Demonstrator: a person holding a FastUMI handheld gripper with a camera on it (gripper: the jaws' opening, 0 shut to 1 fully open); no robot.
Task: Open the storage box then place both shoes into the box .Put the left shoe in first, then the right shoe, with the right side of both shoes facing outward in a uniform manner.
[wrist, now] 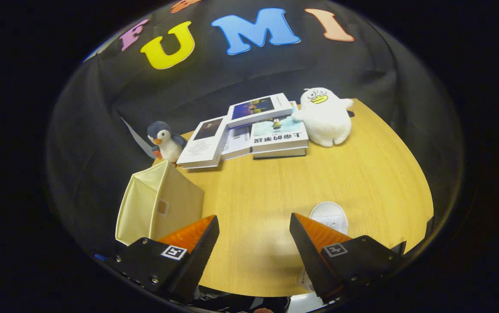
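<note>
Tool (254, 243) agape, one shoe (330, 216) beside

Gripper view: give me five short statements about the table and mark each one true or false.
1. The tool is open with bare wooden table between its fingers. True.
2. The cream fabric storage box stands beyond the left finger. True.
3. The white shoe lies inside the box. False: it lies on the table by the right finger.
4. The white plush duck sits beside the stack of books. True.
5. The small plush penguin lies on top of the books. False: it stands beside them, behind the box.
</note>
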